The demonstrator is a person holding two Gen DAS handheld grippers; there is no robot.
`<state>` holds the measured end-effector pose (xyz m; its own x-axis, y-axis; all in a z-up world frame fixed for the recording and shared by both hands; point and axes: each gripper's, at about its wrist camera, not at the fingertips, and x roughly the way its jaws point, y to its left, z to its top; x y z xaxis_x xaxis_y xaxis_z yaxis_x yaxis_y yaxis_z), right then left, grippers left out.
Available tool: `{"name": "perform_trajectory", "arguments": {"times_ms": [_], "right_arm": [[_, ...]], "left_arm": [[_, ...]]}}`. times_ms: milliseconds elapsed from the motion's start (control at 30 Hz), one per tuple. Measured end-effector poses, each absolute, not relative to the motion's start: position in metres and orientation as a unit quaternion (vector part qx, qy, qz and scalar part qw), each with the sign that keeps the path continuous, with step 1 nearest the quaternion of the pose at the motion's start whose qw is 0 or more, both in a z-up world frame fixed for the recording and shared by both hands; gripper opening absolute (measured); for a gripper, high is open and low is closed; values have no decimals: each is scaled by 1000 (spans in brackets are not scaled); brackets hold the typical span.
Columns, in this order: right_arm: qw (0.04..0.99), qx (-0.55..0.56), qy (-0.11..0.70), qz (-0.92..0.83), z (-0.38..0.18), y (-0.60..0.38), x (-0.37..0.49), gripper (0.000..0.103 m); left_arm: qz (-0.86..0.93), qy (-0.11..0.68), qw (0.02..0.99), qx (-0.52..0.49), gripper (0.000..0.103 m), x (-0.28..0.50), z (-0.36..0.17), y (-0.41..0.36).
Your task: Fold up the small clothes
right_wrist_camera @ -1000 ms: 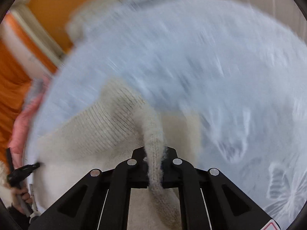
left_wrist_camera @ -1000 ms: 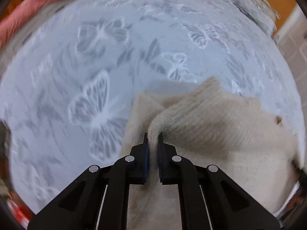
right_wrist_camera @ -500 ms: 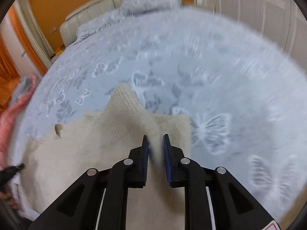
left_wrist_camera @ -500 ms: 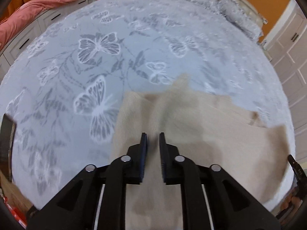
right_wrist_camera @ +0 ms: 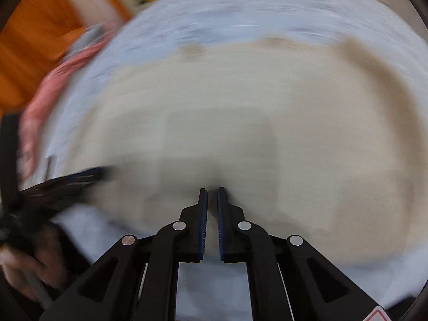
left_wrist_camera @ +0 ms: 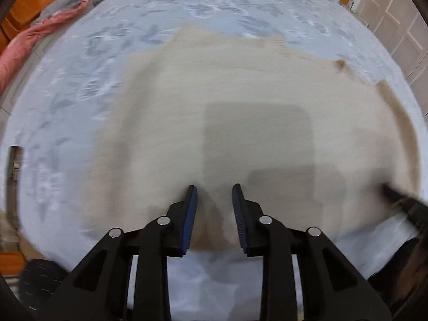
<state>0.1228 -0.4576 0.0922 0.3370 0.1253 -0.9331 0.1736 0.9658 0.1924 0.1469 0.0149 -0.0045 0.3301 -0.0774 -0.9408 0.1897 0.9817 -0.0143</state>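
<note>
The cream knit garment (left_wrist_camera: 240,101) lies spread flat on the bed, near the edge closest to the person, its near hem running just under both tools and its far edge, with what looks like a ribbed neck or cuff, pointing toward the pillows. By the look of it a fold has just been laid down and let go, so the step in hand is the gap between folds: the cloth is down, nothing is lifted. The left claw (left_wrist_camera: 214,190) hangs over the near part of the knit with its jaws apart; they have just been opening and nothing is between them but air above the cloth. The right claw (right_wrist_camera: 212,191) is over the same near edge with its jaws nearly together after just closing; no cloth shows clearly in the narrow slit between the pads, so I take it as shut on nothing. Each tool shows at the margin of the other's view, well apart from its partner, and a hand grips the handle at the lower left of the right view. The next move, I judge, calls for picking a fresh edge or corner on each side, pinching only the layers meant to travel, and carrying them across evenly so the soft knit does not bunch. Around it, the bedspread (left_wrist_camera: 80,85) is pale blue-grey with a darker print, blurred here. A pink blanket (left_wrist_camera: 32,42) lies heaped at the far left, with orange walls behind and panelled wardrobe doors (left_wrist_camera: 396,18) at the right.
</note>
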Motion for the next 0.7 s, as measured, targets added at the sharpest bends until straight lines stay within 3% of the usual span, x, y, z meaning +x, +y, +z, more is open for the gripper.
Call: {"name": "perform_trajectory", "arguments": {"times_ms": [200, 333, 367, 400, 433, 567, 600, 667, 700], "right_arm": [[790, 183, 571, -127, 109, -562, 72, 0], [831, 163, 518, -121, 144, -552, 92, 24], [838, 161, 508, -115, 148, -553, 101, 32], [848, 157, 493, -113, 152, -553, 123, 49], [856, 155, 480, -109, 154, -553, 136, 59], [850, 157, 494, -101, 129, -562, 208, 66], [839, 160, 508, -110, 113, -565, 224, 66], [818, 167, 535, -131, 85, -569, 243, 64], [812, 179, 541, -129, 78, -565, 244, 45]], "left_arm": [[-47, 587, 807, 38, 26, 137, 2, 64], [-61, 563, 823, -43, 29, 158, 32, 73], [-62, 556, 827, -59, 39, 172, 38, 72], [-60, 546, 833, -74, 47, 192, 45, 72], [-60, 538, 837, -80, 56, 206, 46, 71], [-64, 556, 825, -72, 59, 273, 21, 56], [-61, 576, 812, -73, 58, 290, 5, 52], [-49, 592, 802, -67, 23, 301, -11, 47], [-44, 594, 801, -61, 16, 303, -13, 45]]}}
